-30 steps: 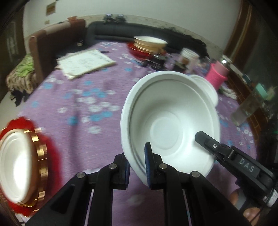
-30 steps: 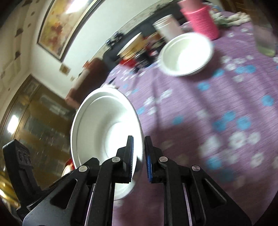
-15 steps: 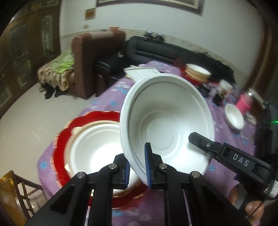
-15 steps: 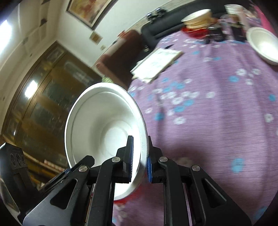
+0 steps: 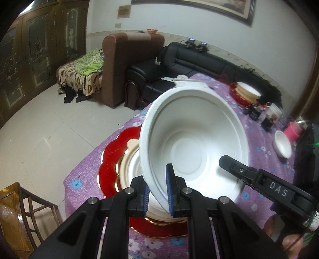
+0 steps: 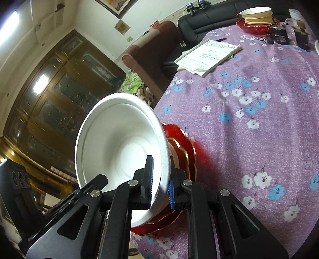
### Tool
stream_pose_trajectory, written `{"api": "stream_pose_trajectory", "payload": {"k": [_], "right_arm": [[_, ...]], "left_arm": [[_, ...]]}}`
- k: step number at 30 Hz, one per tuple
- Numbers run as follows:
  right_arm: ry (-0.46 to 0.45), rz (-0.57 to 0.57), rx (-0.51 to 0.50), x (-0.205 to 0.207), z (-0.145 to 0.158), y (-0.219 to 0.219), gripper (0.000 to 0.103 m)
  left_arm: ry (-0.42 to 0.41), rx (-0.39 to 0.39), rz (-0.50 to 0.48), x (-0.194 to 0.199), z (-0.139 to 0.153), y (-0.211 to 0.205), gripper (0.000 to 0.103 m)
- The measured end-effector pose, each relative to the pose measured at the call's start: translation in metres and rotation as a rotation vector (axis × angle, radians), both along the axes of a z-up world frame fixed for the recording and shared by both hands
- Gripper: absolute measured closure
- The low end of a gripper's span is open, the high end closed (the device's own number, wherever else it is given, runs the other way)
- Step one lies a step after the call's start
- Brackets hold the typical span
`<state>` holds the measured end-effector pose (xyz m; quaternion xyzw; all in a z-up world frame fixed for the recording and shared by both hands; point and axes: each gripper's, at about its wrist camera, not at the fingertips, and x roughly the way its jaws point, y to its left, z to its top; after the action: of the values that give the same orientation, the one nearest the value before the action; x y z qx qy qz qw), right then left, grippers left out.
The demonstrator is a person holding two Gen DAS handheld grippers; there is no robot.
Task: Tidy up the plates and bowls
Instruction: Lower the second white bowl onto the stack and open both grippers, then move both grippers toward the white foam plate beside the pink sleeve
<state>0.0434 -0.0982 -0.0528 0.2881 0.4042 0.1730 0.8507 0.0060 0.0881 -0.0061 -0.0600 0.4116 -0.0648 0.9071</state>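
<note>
A white foam bowl point(image 5: 195, 143) hangs tilted in the air, held by both grippers at once. My left gripper point(image 5: 157, 191) is shut on its near rim. My right gripper point(image 6: 159, 179) is shut on the opposite rim, and one of its fingers point(image 5: 259, 179) shows in the left wrist view. The bowl point(image 6: 119, 143) is just above a red, gold-edged plate point(image 5: 111, 159) at the table's corner. On that plate sit a cream plate and another white bowl point(image 5: 131, 169), partly hidden behind the held bowl.
The purple flowered tablecloth point(image 6: 259, 119) ends just beyond the red plate point(image 6: 189, 151), with floor below. At the far end stand a second stack of bowls point(image 6: 257, 14), a small white bowl point(image 5: 282, 145), a pink cup point(image 5: 293, 131) and a booklet point(image 6: 209, 53). A wooden chair point(image 5: 20, 209) stands beside the table.
Both grippers carried the white bowl across the table to the red plate at the corner. It now hangs over the plate and bowl there. Both grips stay the same.
</note>
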Motion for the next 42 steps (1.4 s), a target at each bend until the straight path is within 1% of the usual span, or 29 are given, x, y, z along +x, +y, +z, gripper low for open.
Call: {"api": "stream_pose_trajectory", "payload": {"k": [4, 7, 11, 13, 18, 21, 24, 25, 27, 28, 29, 30, 31, 32, 34, 35, 36, 38, 39, 41, 42], "right_arm": [[-0.003, 0.005, -0.035, 0.0, -0.004, 0.009, 0.089], [-0.013, 0.003, -0.07, 0.0, -0.005, 0.015, 0.089], [-0.042, -0.012, -0.143, 0.0, -0.006, 0.017, 0.088], [-0.069, -0.024, -0.155, -0.004, -0.003, 0.011, 0.088], [-0.123, -0.092, -0.146, -0.011, 0.004, -0.026, 0.088], [-0.115, -0.163, -0.16, -0.013, 0.003, -0.061, 0.088], [-0.1, -0.24, -0.137, -0.017, 0.002, -0.1, 0.088], [-0.098, -0.265, -0.131, -0.018, 0.001, -0.112, 0.088], [-0.089, -0.321, -0.121, -0.023, 0.001, -0.139, 0.088], [-0.084, -0.344, -0.115, -0.025, 0.001, -0.152, 0.088], [-0.08, -0.368, -0.108, -0.028, 0.002, -0.166, 0.088], [-0.08, -0.396, -0.103, -0.032, 0.003, -0.181, 0.088], [-0.081, -0.433, -0.104, -0.038, 0.007, -0.198, 0.088], [-0.082, -0.456, -0.106, -0.042, 0.008, -0.21, 0.088], [-0.079, -0.515, -0.103, -0.05, 0.012, -0.242, 0.088], [-0.075, -0.547, -0.103, -0.055, 0.014, -0.261, 0.08], [-0.074, -0.58, -0.1, -0.06, 0.017, -0.28, 0.068], [-0.08, -0.635, -0.085, -0.067, 0.021, -0.315, 0.06], [-0.078, -0.664, -0.081, -0.069, 0.024, -0.333, 0.06], [-0.054, -0.705, -0.073, -0.067, 0.026, -0.367, 0.06], [-0.048, -0.715, -0.065, -0.068, 0.026, -0.377, 0.06]], "left_arm": [[0.033, -0.016, 0.018, 0.004, -0.01, 0.009, 0.089], [0.04, -0.012, 0.047, 0.005, -0.014, 0.015, 0.089], [0.036, -0.009, 0.081, 0.005, -0.013, 0.026, 0.088], [0.02, 0.003, 0.107, 0.005, -0.009, 0.03, 0.088], [-0.024, 0.053, 0.134, 0.002, 0.004, 0.03, 0.087], [-0.082, 0.11, 0.186, -0.001, 0.016, 0.03, 0.085], [-0.15, 0.146, 0.214, -0.007, 0.032, 0.021, 0.085], [-0.179, 0.15, 0.206, -0.009, 0.039, 0.012, 0.083], [-0.224, 0.153, 0.154, -0.012, 0.05, -0.01, 0.071], [-0.241, 0.153, 0.103, -0.011, 0.056, -0.03, 0.056], [-0.244, 0.148, 0.061, -0.01, 0.059, -0.045, 0.038], [-0.239, 0.125, -0.011, -0.007, 0.061, -0.07, 0.032], [-0.23, 0.101, -0.072, -0.003, 0.062, -0.09, 0.03], [-0.215, 0.08, -0.131, 0.001, 0.062, -0.109, 0.03], [-0.142, 0.046, -0.26, 0.02, 0.057, -0.16, 0.03], [-0.117, 0.033, -0.307, 0.028, 0.052, -0.183, 0.03], [-0.096, 0.035, -0.354, 0.038, 0.047, -0.214, 0.03], [-0.072, 0.06, -0.388, 0.056, 0.037, -0.259, 0.03], [-0.06, 0.063, -0.404, 0.07, 0.03, -0.285, 0.03], [-0.041, 0.085, -0.409, 0.087, 0.019, -0.317, 0.03], [-0.019, 0.103, -0.412, 0.099, 0.01, -0.338, 0.03]]}}
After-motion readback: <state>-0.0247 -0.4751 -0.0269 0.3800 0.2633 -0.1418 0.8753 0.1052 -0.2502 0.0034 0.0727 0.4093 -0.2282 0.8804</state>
